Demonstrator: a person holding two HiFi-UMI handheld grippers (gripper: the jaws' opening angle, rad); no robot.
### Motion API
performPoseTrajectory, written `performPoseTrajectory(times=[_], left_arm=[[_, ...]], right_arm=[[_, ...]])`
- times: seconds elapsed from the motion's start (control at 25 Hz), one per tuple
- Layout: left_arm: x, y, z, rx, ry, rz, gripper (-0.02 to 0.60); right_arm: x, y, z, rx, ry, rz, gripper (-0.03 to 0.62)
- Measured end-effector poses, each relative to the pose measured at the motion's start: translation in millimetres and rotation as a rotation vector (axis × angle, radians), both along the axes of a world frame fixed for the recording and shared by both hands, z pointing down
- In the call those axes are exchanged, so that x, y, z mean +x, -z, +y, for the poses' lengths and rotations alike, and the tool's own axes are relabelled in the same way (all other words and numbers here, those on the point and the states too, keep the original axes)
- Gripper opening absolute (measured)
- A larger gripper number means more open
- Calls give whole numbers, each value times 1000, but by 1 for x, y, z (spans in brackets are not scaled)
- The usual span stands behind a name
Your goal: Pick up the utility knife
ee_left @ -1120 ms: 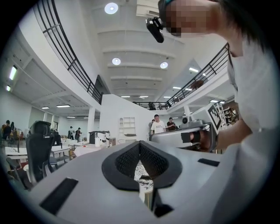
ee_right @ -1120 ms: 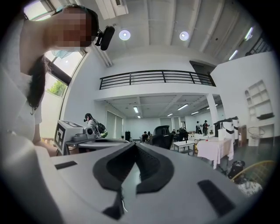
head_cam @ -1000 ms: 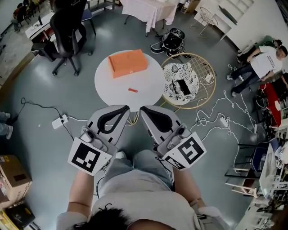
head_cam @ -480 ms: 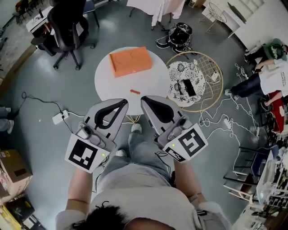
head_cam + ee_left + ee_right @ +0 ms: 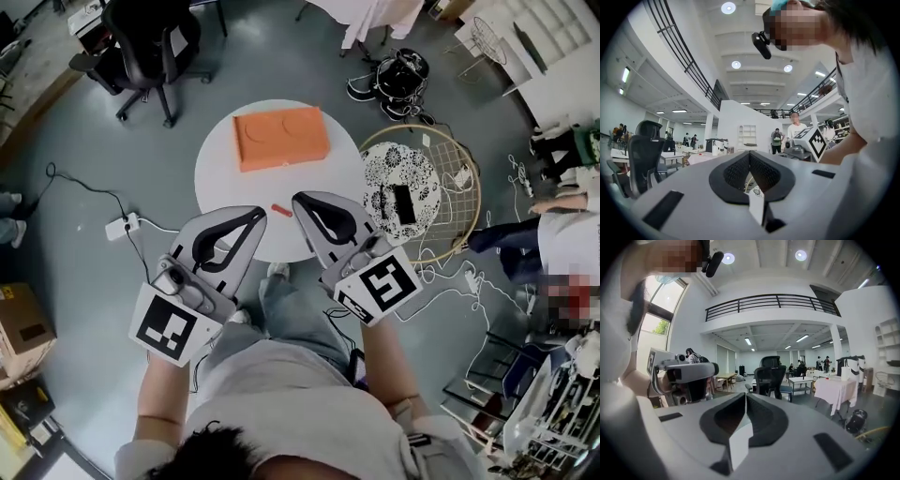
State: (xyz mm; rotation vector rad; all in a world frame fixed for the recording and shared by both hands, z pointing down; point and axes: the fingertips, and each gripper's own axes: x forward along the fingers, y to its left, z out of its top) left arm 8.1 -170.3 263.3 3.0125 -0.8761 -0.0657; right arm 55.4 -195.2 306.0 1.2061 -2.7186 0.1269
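Note:
A small red utility knife (image 5: 281, 209) lies on the near part of a round white table (image 5: 225, 178). An orange box (image 5: 281, 137) sits on the table's far half. In the head view my left gripper (image 5: 260, 215) and right gripper (image 5: 298, 200) are held side by side, raised in front of the person's body. Their tips frame the knife without touching it. Both pairs of jaws are shut with nothing between them. The left gripper view shows its gripper (image 5: 750, 153) pointing level across a large hall. The right gripper (image 5: 744, 395) does the same in its own view. Neither view shows the knife.
A round wire-rimmed side table (image 5: 412, 187) with a black-and-white patterned top stands right of the white table. A black office chair (image 5: 150, 42) is at the far left. A power strip (image 5: 122, 227) and cables lie on the floor. A black bag (image 5: 398, 75) lies beyond.
The table and knife have come nearer in the head view, with the knife now between the gripper tips. Both grippers stay shut and side by side.

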Motion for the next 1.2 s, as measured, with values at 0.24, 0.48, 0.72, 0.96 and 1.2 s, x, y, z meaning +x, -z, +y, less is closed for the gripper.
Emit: performPoseTrajectory(times=[0.24,0.48,0.72,0.96,1.2], left_arm=[[1,-16,-20,-41,52,-6,11],[5,-37,-43,-75,61,-26,11],[9,-57,-51,-119,75,-39,11],[7,-71,-54,-143,90,-54,11],[3,-83,-51,-178,110,-70,11]], right_arm=[[5,-56,-27,-94,49,78,6],[5,-128,-48,-200,99,181,20],[7,-185,-46,-307,137,242,35],[8,-248,-43,-394,180,348,52],[15,-292,-38,-455,209,459,69]])
